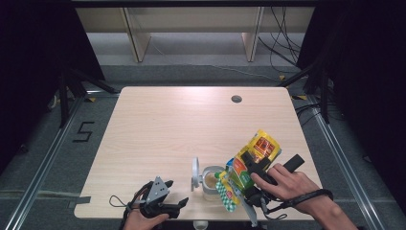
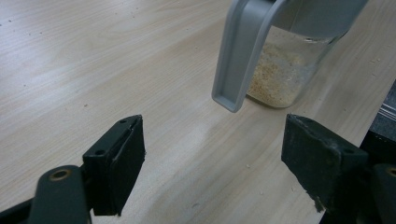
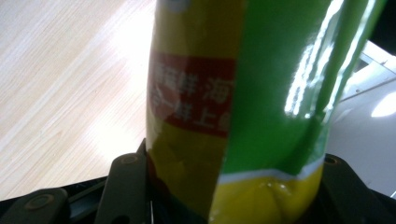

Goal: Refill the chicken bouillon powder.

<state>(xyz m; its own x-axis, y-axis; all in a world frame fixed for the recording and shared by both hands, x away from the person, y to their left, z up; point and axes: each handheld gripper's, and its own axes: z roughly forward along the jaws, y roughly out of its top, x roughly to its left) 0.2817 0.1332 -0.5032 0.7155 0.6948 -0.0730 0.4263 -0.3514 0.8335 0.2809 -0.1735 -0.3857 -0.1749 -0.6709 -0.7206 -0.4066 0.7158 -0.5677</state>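
A clear jar with pale grains in its bottom stands near the table's front edge, its grey flip lid swung open to the left. My right gripper is shut on a yellow and green pouch, which tilts down with its lower end right by the jar's mouth. In the right gripper view the pouch sits between the jaws of the gripper. My left gripper rests left of the jar, open and holding nothing. In its own view the left gripper faces the jar and lid.
The light wooden table has a round cable hole at the back right. Beyond the table are grey floor, wooden shelf legs and loose cables. A cable trails from the right gripper at the table's front edge.
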